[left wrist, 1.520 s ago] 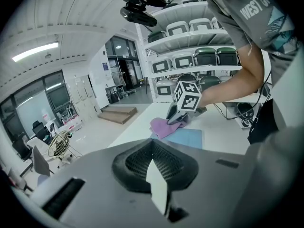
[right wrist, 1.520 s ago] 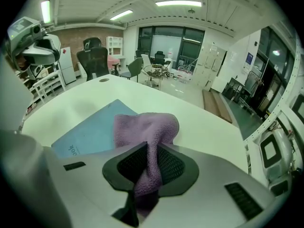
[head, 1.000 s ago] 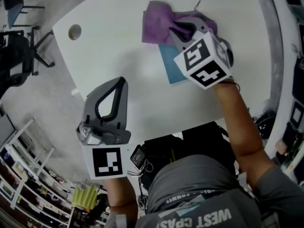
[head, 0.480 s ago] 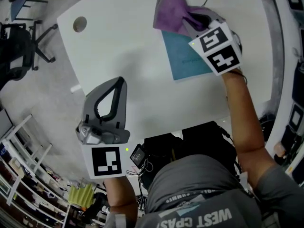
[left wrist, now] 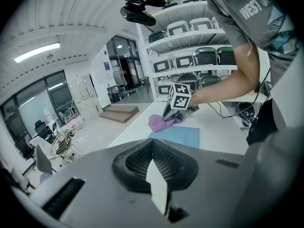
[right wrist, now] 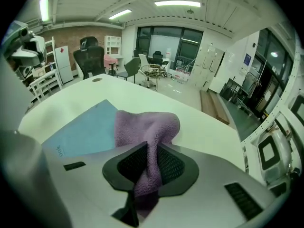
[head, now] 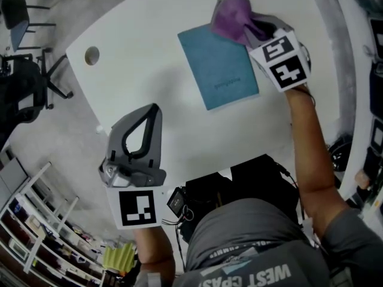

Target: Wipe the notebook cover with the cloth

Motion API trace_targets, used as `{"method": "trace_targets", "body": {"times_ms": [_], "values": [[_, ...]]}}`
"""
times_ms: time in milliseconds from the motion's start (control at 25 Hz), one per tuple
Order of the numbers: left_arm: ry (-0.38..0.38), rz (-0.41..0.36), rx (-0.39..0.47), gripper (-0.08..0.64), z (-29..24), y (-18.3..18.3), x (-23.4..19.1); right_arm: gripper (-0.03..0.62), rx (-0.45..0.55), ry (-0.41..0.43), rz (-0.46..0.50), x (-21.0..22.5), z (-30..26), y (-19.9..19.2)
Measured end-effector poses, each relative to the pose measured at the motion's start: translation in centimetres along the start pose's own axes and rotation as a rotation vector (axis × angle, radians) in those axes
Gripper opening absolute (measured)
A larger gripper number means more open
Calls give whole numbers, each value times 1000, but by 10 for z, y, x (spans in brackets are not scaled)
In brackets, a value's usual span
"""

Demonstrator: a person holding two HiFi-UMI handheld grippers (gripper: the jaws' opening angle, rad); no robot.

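A teal notebook [head: 218,67] lies flat on the white table [head: 149,52]. My right gripper [head: 256,30] is shut on a purple cloth [head: 232,15], which rests bunched at the notebook's far right corner. In the right gripper view the cloth [right wrist: 147,125] runs up between the jaws, with the notebook [right wrist: 83,132] to the left. My left gripper [head: 154,109] is shut and holds nothing, hovering near the table's front edge, well apart from the notebook. From the left gripper view I see the notebook [left wrist: 178,136], the cloth [left wrist: 160,122] and the right gripper [left wrist: 175,112] ahead.
A round cable hole [head: 91,55] sits in the table's far left corner. Black office chairs [head: 24,82] stand on the floor to the left. Racks [head: 36,232] are at lower left. A black bag and cables [head: 239,181] lie below the table's near edge.
My right gripper has slid the cloth to the right, off most of the cover, so the whole notebook now shows. The left gripper has stayed about where it was.
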State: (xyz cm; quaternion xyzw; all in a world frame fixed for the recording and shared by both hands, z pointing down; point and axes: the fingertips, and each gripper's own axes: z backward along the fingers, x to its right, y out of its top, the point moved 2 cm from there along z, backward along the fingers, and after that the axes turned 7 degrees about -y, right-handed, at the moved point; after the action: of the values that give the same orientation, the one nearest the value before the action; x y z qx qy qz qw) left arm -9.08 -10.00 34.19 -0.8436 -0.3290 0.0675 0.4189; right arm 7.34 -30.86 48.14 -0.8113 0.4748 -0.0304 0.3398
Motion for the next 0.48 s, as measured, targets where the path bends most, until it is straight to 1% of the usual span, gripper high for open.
{"method": "trace_targets", "body": {"times_ms": [160,280,480], "values": [[-17,-17,4,3,-7,9,1,83,19,12,62,-14,9,2],[-19,-26,11,3,-7,15,2,83,34,39,121,-30,16,9],[-12,-27,16,3,-2,17,5,75,55,95,153,-60,28,16]]}}
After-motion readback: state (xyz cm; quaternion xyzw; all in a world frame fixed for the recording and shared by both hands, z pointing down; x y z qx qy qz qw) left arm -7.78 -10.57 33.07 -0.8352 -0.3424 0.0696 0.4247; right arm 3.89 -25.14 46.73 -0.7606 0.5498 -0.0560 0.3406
